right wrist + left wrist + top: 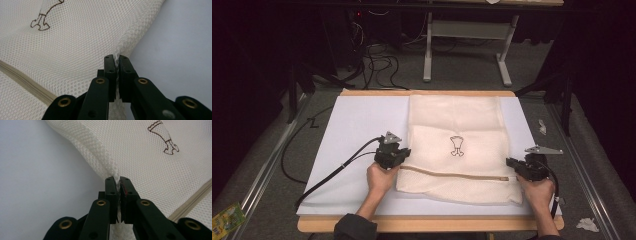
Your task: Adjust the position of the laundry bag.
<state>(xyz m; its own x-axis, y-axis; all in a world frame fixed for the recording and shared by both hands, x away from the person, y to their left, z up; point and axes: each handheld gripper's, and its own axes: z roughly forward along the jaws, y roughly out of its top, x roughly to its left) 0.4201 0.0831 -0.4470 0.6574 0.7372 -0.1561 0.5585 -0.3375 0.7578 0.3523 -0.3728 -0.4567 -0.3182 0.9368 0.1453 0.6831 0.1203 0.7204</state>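
Observation:
A cream mesh laundry bag [457, 145] with a small brown emblem [456, 146] and a tan zipper [452, 174] lies on the white table sheet [357, 130]. My left gripper [399, 159] sits at the bag's left edge, shut on a pinched fold of the mesh bag [110, 167]. My right gripper [511, 164] is at the bag's right edge, shut on the mesh bag [120, 47] too. In both gripper views the mesh is squeezed between the black jaws. The zipper [192, 200] runs to the right of the left jaws, and the zipper [25, 83] passes left of the right jaws.
The white sheet covers a wooden tabletop [427, 224]. A black cable [332, 170] trails from the left gripper over the sheet's left part. Beyond the table stand a grey frame [467, 45] and floor cables [377, 65]. Crumpled scraps [587, 224] lie at the right.

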